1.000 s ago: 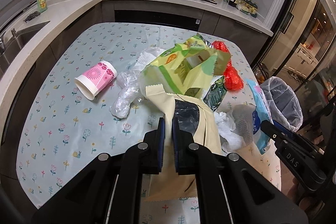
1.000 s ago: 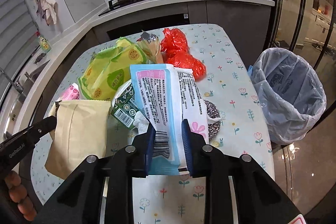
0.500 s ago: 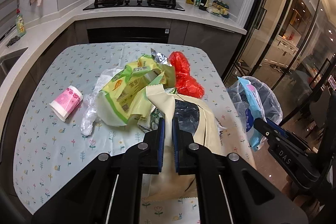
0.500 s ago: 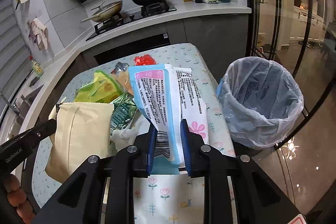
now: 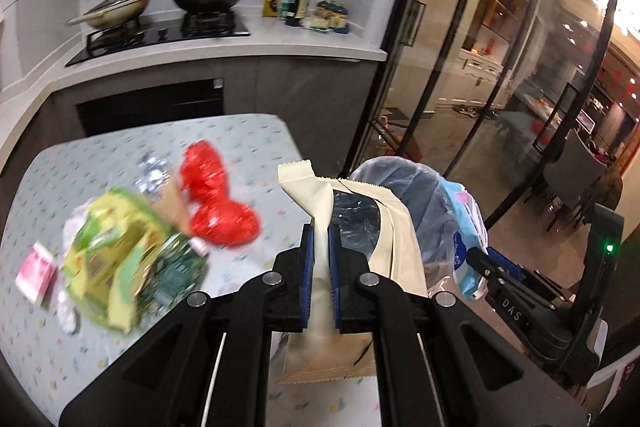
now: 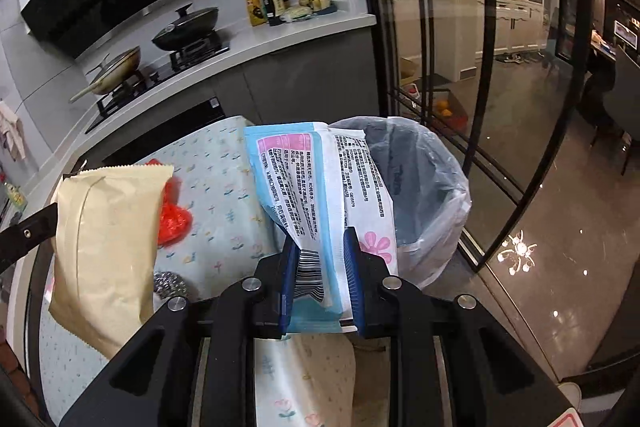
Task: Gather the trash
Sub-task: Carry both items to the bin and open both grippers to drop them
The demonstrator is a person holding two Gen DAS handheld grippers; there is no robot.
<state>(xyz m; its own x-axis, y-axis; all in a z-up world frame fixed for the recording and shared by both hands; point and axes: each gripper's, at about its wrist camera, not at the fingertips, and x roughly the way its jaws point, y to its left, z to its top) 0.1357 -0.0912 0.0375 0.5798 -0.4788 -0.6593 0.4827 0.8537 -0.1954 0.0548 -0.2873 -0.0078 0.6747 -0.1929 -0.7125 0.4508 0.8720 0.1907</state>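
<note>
Your right claw clamps the blue pack with the bin at one o'clock — nearer than your left claw, pinching the cream bag, bin also at one o'clock.

Left gripper and right gripper, black angular arms, silver screws, blue-padded fingers, white "DAS" lettering.

white counter | glass doors | glossy floor
</note>
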